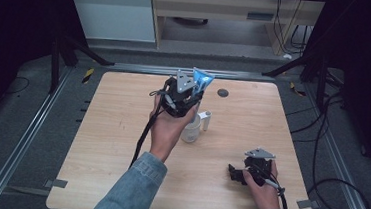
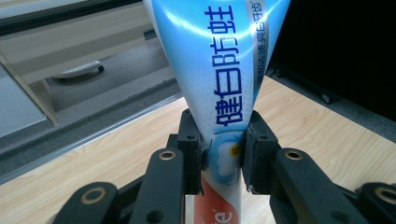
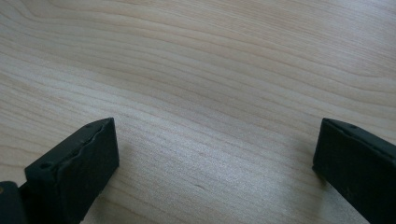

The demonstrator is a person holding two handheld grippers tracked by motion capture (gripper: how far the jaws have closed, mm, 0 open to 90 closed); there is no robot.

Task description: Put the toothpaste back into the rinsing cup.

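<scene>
Toothpaste tube point(image 2: 219, 79) is sitting clamped in the left gripper point(image 2: 223, 154) fingers above the white cup point(image 1: 191, 130); lowering it straight suits best, while the right gripper point(image 3: 215, 154) fingers are gaping wide over bare tabletop point(image 3: 196, 70).

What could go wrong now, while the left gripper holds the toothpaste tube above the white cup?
1. The left gripper pinches the toothpaste tube low on its soft body; it may slip or tilt.
2. The white cup stands just below the hand; a bump could tip it.
3. The right gripper rests open, too far away to steady the cup.
</scene>
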